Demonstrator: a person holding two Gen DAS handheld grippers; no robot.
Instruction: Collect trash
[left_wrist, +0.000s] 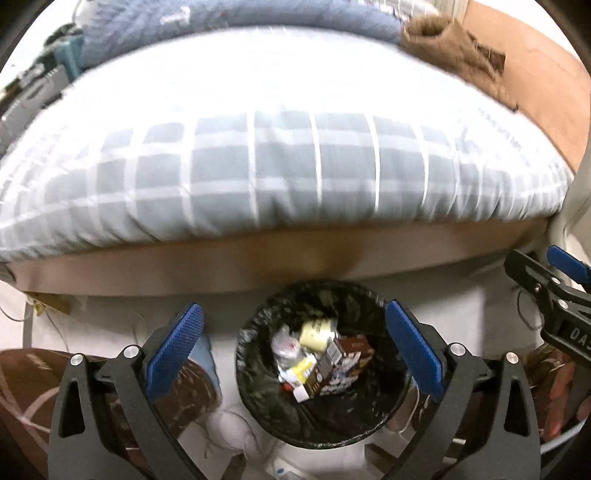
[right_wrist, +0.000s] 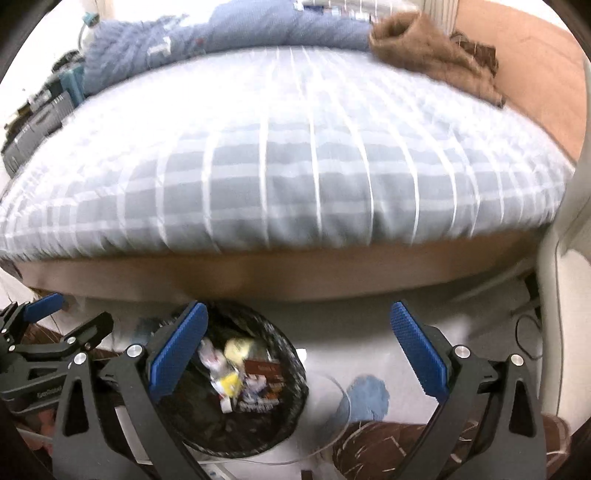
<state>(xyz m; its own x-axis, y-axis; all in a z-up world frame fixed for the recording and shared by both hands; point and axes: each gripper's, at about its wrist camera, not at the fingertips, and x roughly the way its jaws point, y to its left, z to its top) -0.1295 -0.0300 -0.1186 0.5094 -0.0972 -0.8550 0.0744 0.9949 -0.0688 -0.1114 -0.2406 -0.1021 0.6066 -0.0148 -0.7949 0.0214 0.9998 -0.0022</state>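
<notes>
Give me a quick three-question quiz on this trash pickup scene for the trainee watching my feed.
1. True or false: the left claw is gripping a piece of trash.
2. Multiple choice: the trash bin stands A) on top of the bed, B) on the floor beside the bed, C) on a chair.
3. Short answer: what lines the inside of the trash bin?

Key
1. False. Both the left claw and the right claw are open and hold nothing.
2. B. It sits on the floor, just in front of the bed frame under the plaid bedding.
3. A black plastic bag, with cartons and wrappers inside.
</notes>
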